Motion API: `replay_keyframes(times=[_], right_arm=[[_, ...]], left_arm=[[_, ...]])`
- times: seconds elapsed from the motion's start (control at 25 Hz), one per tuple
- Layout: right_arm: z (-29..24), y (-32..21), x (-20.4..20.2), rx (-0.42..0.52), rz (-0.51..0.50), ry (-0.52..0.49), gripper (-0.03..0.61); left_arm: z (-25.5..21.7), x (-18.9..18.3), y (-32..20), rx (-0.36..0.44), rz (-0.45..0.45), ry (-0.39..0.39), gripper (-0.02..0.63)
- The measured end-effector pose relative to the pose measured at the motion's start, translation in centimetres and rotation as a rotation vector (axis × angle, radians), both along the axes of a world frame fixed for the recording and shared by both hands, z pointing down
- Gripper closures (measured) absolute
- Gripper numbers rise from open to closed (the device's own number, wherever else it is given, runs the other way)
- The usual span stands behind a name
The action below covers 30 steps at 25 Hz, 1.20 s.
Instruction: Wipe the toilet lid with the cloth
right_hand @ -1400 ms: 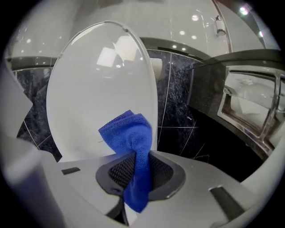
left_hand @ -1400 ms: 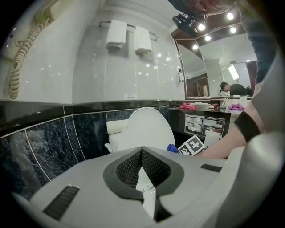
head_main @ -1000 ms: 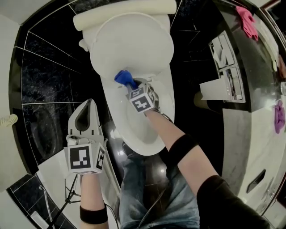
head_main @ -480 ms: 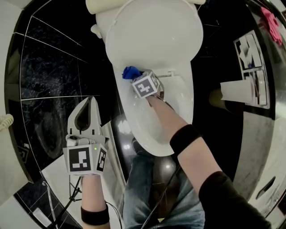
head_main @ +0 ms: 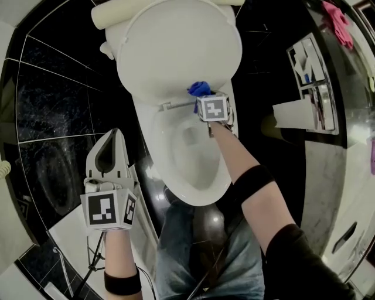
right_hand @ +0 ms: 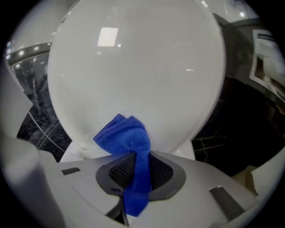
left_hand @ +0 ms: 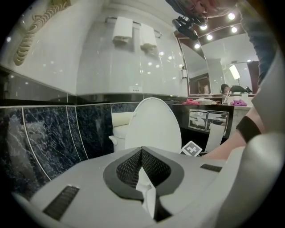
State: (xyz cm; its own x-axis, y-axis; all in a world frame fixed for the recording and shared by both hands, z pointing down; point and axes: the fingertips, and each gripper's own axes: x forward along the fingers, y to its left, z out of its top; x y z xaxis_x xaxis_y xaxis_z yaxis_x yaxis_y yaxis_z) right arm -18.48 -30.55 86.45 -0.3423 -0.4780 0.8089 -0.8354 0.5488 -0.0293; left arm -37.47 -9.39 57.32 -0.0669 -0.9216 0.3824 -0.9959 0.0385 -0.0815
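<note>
The left gripper (head_main: pixel 115 136) hangs beside the toilet bowl (head_main: pixel 218 176), well apart from the lid. Its fingers are pressed together, on nothing I can name.

In the middle stands the toilet lid (head_main: pixel 176 44), raised upright against the cistern (head_main: pixel 108 16). It is a white, glossy oval whose long axis runs from the hinge edge up to the far rounded edge, and it shows no obvious soiling.

At the lid's lower edge, toward its right end by the hinge, the right gripper (head_main: pixel 203 97) has its fingers clamped on the cloth (head_main: pixel 199 88). The cloth is a blue, nubby rag pinched at its middle, so a bunched wad sticks out ahead of the fingers and a tail hangs back. The wad sits against the lid's bottom or just short of it; I can't settle contact.

Almost all of the lid lies above and left of the wad, so I judge the stroke must run up and across. The right hand is plainly the nearer one.
</note>
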Motion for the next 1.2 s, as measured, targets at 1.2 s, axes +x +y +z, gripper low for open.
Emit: replay_keyframes(times=[1.2], right_arm=[[-40.0, 10.9, 6.4, 0.257, -0.255, -0.341, 0.485]], left_arm=[[-20.0, 8.7, 6.6, -0.022, -0.038, 0.076, 0.614]])
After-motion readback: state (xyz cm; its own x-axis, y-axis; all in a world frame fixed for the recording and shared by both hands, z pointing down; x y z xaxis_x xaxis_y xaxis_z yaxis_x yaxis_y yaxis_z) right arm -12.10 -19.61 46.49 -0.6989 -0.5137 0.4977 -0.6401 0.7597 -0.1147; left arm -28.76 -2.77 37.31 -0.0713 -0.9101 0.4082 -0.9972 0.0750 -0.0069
